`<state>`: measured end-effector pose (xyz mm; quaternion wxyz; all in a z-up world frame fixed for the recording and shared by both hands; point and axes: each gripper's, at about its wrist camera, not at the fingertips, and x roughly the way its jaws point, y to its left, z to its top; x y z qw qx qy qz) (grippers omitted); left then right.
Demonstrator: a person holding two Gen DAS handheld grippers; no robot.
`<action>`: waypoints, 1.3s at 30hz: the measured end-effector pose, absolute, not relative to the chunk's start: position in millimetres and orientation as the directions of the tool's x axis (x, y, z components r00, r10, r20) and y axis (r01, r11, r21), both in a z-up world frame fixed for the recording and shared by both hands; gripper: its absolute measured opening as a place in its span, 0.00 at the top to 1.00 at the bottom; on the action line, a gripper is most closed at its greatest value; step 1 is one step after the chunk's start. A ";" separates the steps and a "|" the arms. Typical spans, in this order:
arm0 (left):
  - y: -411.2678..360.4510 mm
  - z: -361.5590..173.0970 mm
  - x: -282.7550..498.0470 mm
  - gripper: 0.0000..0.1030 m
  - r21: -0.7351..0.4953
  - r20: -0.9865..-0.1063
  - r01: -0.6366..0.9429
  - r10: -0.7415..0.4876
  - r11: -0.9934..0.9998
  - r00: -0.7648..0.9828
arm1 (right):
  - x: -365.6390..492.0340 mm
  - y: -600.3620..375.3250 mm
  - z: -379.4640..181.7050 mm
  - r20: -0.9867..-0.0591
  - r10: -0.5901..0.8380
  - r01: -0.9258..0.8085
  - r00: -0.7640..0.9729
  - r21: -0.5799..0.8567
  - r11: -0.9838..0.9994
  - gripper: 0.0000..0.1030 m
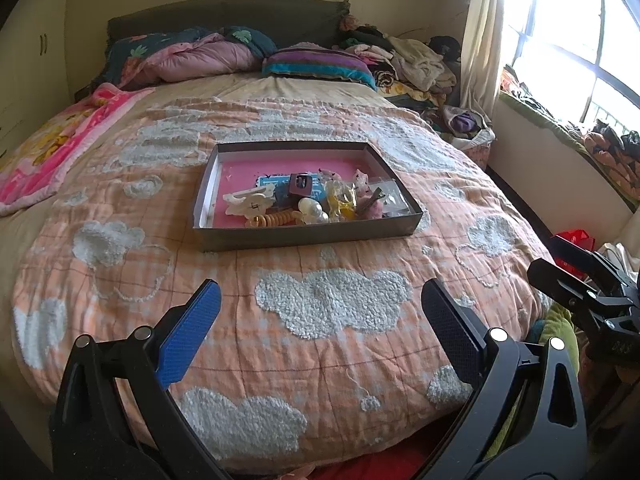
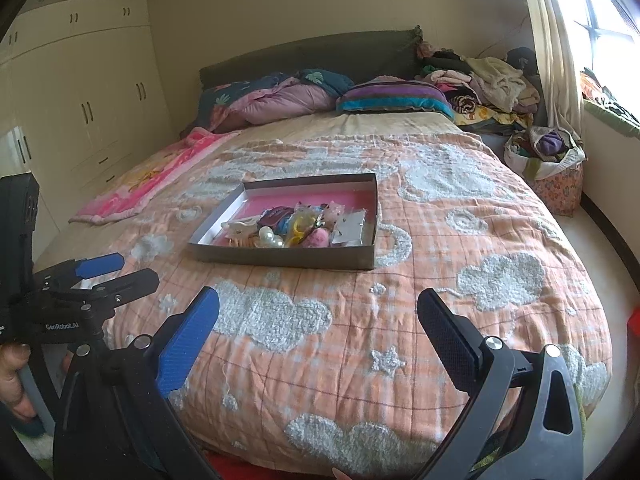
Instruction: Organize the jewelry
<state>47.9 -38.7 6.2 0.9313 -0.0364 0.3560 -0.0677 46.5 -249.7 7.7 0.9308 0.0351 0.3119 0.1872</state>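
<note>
A shallow grey box [image 1: 304, 234] with a pink floor lies on the bed's middle; it shows in the right wrist view too as the box [image 2: 280, 257]. Its near right part holds a heap of jewelry and hair pieces [image 1: 316, 200], among them white pearls [image 2: 270, 237], a yellow ring and a pink fluffy piece [image 2: 316, 239]. My left gripper [image 1: 320, 306] hangs open over the quilt, short of the box, nothing between its fingers. My right gripper [image 2: 318, 312] is open and empty too, nearer the foot of the bed.
An orange quilt with white clouds [image 1: 332, 304] covers the bed. Pillows and a heap of clothes [image 1: 408, 60] lie at the headboard, a pink blanket [image 1: 60, 140] on the left. A wardrobe [image 2: 80, 92] stands left; a laundry bag [image 2: 548, 160] and window ledge right.
</note>
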 end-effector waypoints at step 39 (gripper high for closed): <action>-43.2 8.4 45.4 0.09 -0.107 -0.657 0.109 -0.152 0.988 0.738 | 39.6 -252.1 12.5 -0.564 0.360 -0.324 0.743 0.169 0.931 0.04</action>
